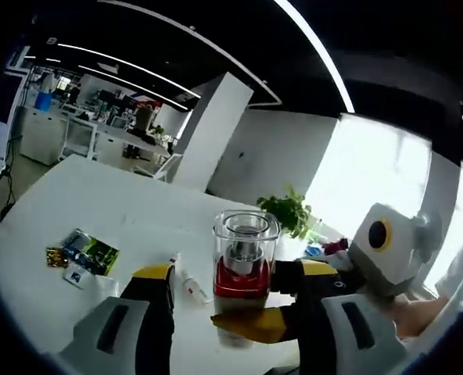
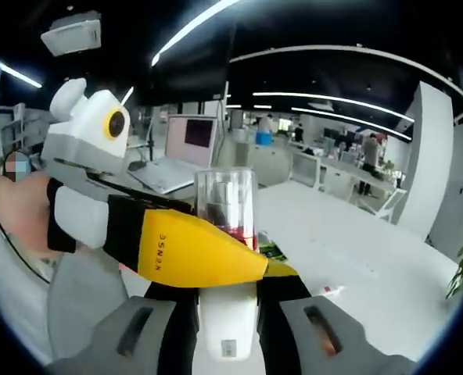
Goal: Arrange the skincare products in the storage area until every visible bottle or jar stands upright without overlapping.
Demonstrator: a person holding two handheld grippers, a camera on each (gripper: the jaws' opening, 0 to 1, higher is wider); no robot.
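**A:** Where is the pump bottle, and why?

**B:** Upright above the desk, for standing. Right gripper fingers pinch its white base; left gripper fingers straddle it, contact unclear.

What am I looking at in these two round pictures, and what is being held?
A person holds a two-jaw gripper in each hand; each carries a fisheye camera looking along its own jaws. In the right gripper view, the right gripper seems to clamp the white base of a clear-capped bottle with red inside. In the left gripper view, the left gripper stands open, a jaw on each side of it. On the white table lie a green packet and a small white tube.
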